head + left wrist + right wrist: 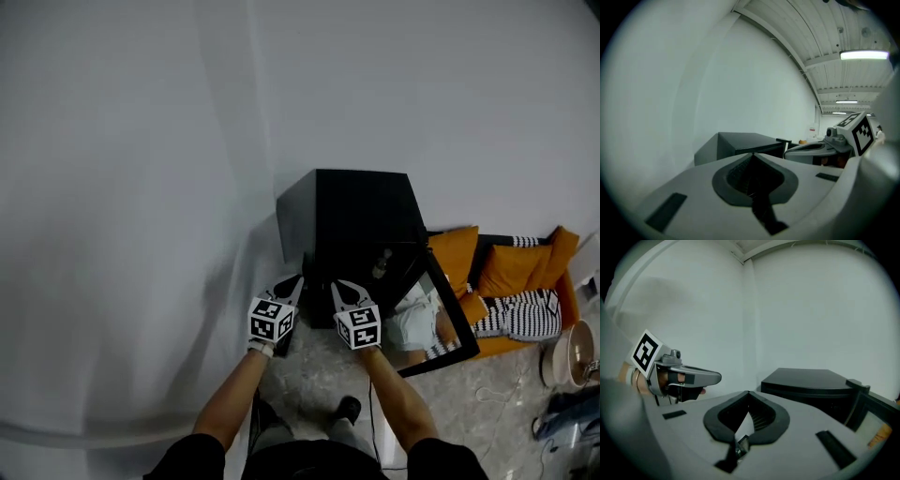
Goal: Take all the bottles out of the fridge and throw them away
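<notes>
Grey speckled floor [309, 375]: black fridge [352, 211] standing in corner, door open; orange cushions [511, 267] beside it.

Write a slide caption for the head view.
A person holds the left tool and right tool, both shut and empty, before a black mini fridge with its door open.

Wears black short sleeves [192, 459] and a dark shoe [349, 407]. Ends in a pale grey left claw [296, 281] and right claw [337, 286], each capped with a white cube [272, 321] of black square markers, lined inside with dark ribbed pads [737, 171].
</notes>
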### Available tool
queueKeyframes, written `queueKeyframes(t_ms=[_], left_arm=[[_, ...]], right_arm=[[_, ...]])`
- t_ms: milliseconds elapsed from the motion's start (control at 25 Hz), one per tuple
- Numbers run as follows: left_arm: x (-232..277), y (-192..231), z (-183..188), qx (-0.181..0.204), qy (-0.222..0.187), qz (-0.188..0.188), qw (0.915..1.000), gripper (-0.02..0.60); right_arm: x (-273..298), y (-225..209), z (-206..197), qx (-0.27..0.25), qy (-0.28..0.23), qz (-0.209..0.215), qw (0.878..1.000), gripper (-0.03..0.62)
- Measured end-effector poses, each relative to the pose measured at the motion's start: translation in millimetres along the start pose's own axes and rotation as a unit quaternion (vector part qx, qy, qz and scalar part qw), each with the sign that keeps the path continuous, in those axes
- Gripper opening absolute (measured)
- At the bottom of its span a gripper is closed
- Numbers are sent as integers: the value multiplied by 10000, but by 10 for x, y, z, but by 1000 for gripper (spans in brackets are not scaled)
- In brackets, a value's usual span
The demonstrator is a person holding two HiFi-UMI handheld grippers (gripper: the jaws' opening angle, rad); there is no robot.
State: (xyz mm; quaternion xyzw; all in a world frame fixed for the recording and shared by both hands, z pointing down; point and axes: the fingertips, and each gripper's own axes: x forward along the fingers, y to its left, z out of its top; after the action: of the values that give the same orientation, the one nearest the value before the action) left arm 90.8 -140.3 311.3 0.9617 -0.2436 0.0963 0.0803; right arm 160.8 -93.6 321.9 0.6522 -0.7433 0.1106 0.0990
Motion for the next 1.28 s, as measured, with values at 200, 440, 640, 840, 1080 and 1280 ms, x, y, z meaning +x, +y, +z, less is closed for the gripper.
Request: queueKeyframes(t_ms=[200, 440, 640, 840, 1080, 1280], left_arm=[[338, -548, 144, 176, -35, -463, 9988, 5], [615, -1061, 126, 304, 14, -883, 9956, 5], [724, -1343, 90, 394, 84, -1104, 9931, 5], [831, -1519, 6, 459, 135, -1210, 9915, 5], [912, -1707, -110, 530, 200, -1366, 9890, 5], [968, -1807, -193, 556, 260, -1456, 9874, 5]], right_arm=[[-516, -570, -66, 134, -49, -563, 9983, 8], [-999, -1059, -224, 283, -19, -1089, 9936, 8], [-1268, -1251, -303, 403, -26, -1341, 9901, 8], [-1426, -1362, -420, 489, -37, -1455, 9881, 8], [-1573, -1433, -528, 603, -59, -1551, 9860, 8], [-1632, -1449, -584, 665, -76, -1561, 9855, 8]])
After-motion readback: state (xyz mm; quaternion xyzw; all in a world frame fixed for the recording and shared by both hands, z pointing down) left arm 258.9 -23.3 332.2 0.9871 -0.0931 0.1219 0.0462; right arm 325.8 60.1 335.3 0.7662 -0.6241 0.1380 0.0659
